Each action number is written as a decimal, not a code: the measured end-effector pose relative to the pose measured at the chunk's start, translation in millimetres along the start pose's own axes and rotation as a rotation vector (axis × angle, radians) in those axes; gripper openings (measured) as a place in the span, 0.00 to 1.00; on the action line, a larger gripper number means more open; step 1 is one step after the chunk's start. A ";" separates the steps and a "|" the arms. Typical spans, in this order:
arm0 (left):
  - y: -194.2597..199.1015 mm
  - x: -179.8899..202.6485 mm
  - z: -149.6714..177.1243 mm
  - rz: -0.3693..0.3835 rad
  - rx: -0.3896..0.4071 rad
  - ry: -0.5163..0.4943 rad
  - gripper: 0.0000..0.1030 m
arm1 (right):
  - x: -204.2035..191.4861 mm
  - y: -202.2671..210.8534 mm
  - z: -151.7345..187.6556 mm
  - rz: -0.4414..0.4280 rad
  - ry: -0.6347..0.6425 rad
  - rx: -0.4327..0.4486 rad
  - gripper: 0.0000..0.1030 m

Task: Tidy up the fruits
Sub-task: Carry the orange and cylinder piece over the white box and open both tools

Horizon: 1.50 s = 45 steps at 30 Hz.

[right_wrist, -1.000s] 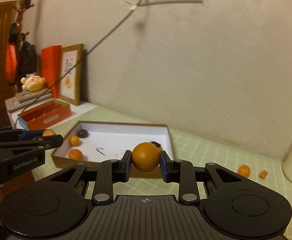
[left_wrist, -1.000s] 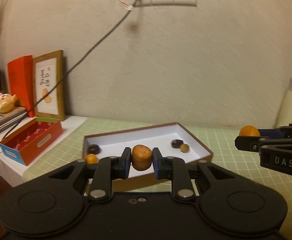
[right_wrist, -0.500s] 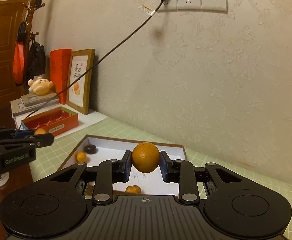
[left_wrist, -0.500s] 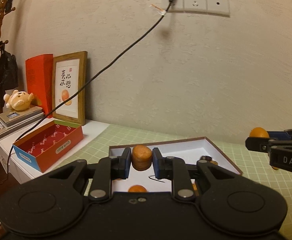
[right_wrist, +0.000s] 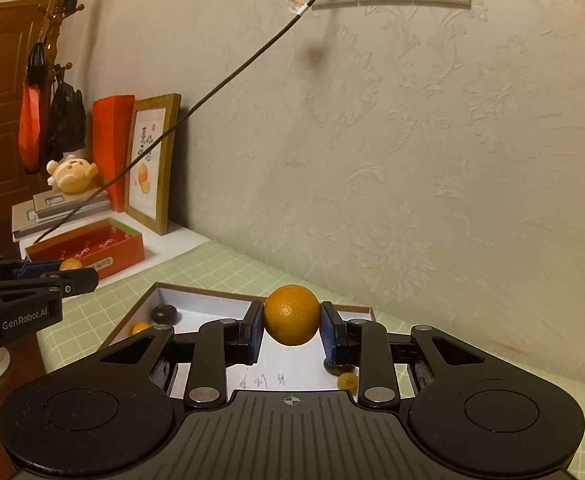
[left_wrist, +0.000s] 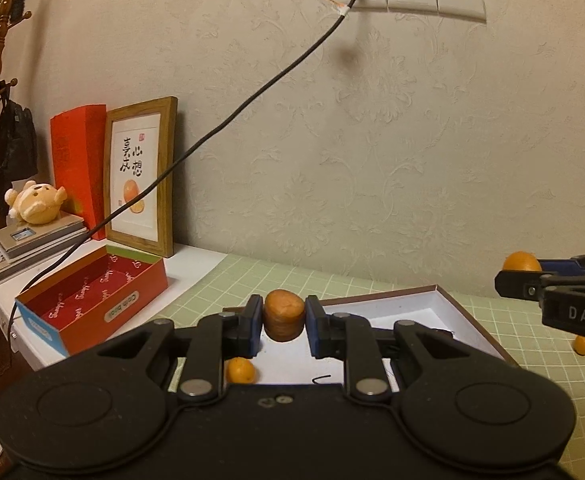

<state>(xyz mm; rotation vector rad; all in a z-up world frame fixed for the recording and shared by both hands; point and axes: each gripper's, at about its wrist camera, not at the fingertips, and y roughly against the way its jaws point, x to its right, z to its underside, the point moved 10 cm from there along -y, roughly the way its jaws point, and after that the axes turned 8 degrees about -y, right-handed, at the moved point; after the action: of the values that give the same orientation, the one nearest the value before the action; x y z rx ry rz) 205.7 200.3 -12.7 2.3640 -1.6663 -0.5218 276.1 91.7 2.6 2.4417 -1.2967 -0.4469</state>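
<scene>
Two grippers, each clenched on fruit: left gripper (left_wrist: pixel 284 321) pinching a small, dull-orange, slightly flattened fruit (left_wrist: pixel 284 315), perhaps a squashed kumquat or a dried piece, hard to tell in this dim light; right gripper (right_wrist: pixel 291 325) clamped on a round orange (right_wrist: pixel 291 315), pads pressed on its two sides at the widest girth. Both held in the air over the white shallow box (right_wrist: pixel 196 296) on the green grid mat (right_wrist: pixel 220 268). Likely light, firm-skinned yet soft beneath, smooth and prone to roll; best taken across the middle with modest squeeze, since a hard pinch would bruise, as the flattened one hints. Already in the box: a dark fruit (right_wrist: pixel 163 313) and small orange ones (right_wrist: pixel 140 328). Shown only from the left wrist: a small orange fruit (left_wrist: pixel 241 371) in the box just below the fingers, and another loose one (left_wrist: pixel 583 345) on the mat beyond the box's right edge. Shown only from the right wrist: handwriting on the box floor, the dark fruit, a little fruit (right_wrist: pixel 347 381) under the right finger. Further left in both: red open carton (left_wrist: pixel 92 300), framed picture (left_wrist: pixel 142 176), plush toy (left_wrist: pixel 36 204).
</scene>
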 end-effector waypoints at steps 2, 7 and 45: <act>-9.2 -1.2 1.3 -0.003 -0.006 -0.002 0.12 | 2.1 -10.5 -1.5 0.001 0.003 -0.005 0.29; -30.8 -4.4 10.4 -0.010 -0.034 -0.002 0.12 | 14.6 -37.2 0.2 0.008 -0.013 -0.031 0.29; -111.2 -4.7 44.1 -0.044 -0.131 -0.007 0.57 | 53.6 -130.1 30.3 0.000 -0.077 -0.156 0.30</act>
<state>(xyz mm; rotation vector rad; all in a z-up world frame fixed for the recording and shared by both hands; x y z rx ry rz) 283.2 244.5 -92.5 2.3117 -1.5356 -0.6278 386.9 110.7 -87.3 2.3159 -1.2421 -0.6234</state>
